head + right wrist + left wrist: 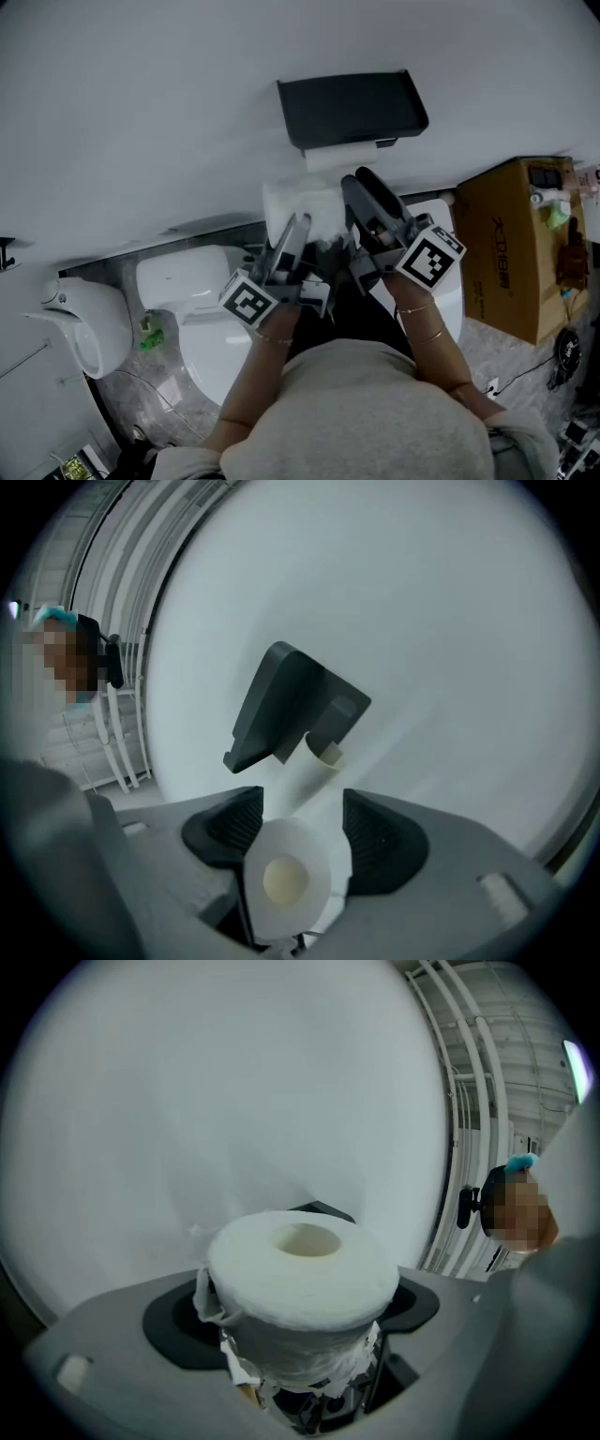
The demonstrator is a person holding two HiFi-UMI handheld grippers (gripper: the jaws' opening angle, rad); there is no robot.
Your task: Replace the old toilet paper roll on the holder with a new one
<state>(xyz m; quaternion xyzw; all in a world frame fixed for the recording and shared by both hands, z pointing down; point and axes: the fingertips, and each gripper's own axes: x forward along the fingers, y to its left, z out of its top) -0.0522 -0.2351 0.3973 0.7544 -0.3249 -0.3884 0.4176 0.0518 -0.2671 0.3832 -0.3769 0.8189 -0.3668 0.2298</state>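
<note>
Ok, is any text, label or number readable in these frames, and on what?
Cardboard box: dark printed characters run down its side, too small and blurred to read.
Left marker cube and right marker cube: black-and-white square patterns only, no words.
Both gripper views: no text at all.
</note>
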